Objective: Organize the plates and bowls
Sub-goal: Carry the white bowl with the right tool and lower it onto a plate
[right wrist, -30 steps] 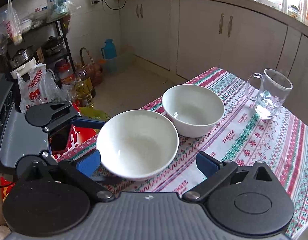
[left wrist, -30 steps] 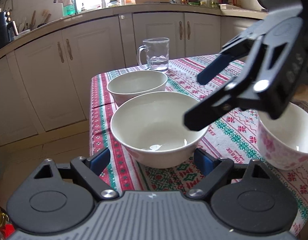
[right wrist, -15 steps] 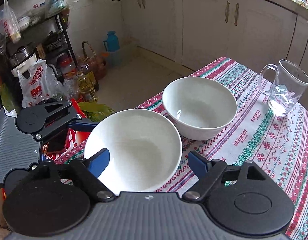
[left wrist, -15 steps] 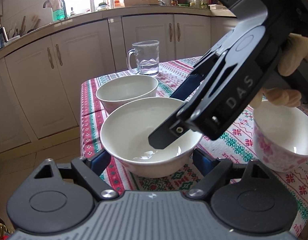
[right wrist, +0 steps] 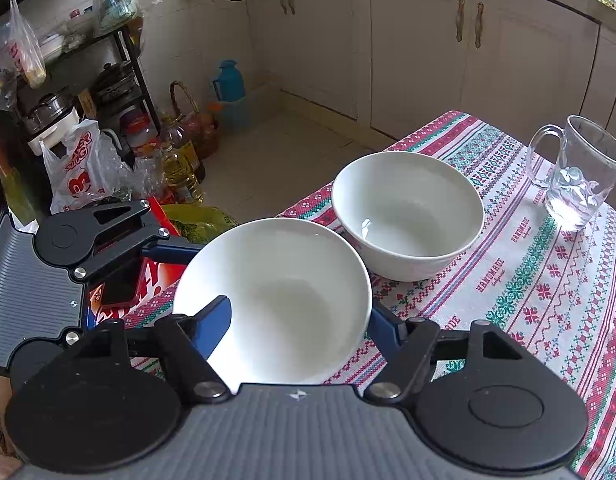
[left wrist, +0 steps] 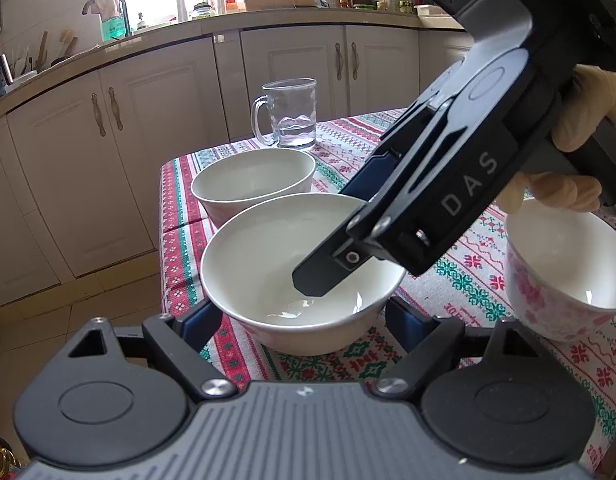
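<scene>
Two plain white bowls stand on the patterned tablecloth near the table corner. The near white bowl (left wrist: 300,276) (right wrist: 276,300) sits between the fingers of both grippers. My right gripper (right wrist: 298,322) is open, one finger inside the bowl and one outside its rim. It reaches down into the bowl in the left wrist view (left wrist: 340,240). My left gripper (left wrist: 304,320) is open, a finger on each side of the same bowl. The far white bowl (left wrist: 254,184) (right wrist: 408,212) stands just behind it. A white bowl with pink flowers (left wrist: 564,272) stands to the right.
A glass mug (left wrist: 288,114) (right wrist: 576,176) with a little water stands further back on the cloth. The table edge (left wrist: 164,240) drops to the floor on the left. Kitchen cabinets (left wrist: 108,160) lie beyond. Bags, oil bottles (right wrist: 180,168) and a shelf stand on the floor.
My right gripper has come down from above the table, and one finger now reaches inside the near white bowl. My left gripper has stayed around the same bowl.
</scene>
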`<state>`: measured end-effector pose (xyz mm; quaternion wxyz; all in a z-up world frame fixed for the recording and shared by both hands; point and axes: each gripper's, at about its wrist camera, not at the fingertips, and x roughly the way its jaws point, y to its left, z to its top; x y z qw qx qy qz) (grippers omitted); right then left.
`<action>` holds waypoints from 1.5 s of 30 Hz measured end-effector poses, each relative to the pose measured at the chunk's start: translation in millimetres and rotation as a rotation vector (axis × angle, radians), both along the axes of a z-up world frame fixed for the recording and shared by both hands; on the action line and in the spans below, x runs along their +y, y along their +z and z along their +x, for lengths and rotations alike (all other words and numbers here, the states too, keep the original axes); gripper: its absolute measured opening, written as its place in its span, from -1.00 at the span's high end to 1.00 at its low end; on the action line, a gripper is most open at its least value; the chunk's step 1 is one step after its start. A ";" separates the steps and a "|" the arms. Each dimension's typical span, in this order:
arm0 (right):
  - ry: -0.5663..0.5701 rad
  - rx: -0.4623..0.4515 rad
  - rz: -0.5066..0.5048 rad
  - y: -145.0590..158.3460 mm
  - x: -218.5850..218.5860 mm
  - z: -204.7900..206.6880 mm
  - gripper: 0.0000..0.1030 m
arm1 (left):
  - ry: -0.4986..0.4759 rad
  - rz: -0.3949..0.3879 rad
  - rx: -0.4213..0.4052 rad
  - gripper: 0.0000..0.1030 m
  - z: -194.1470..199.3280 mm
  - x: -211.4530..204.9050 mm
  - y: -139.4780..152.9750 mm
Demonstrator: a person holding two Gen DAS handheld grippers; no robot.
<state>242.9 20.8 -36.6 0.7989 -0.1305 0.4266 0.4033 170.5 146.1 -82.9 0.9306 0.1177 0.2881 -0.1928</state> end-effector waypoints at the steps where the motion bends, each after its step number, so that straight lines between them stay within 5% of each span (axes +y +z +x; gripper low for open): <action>1: 0.000 0.001 0.001 0.0 -0.4 0.0 -0.51 | 0.000 0.002 0.000 -0.71 0.0 -0.3 0.2; 34: -0.016 -0.043 0.069 70.0 -66.1 -77.5 -0.52 | -0.103 0.051 -0.053 -0.71 -70.7 -45.6 65.4; 45: -0.053 -0.063 0.060 78.6 -105.1 -107.5 -0.52 | -0.161 0.037 -0.047 -0.71 -86.6 -77.7 67.6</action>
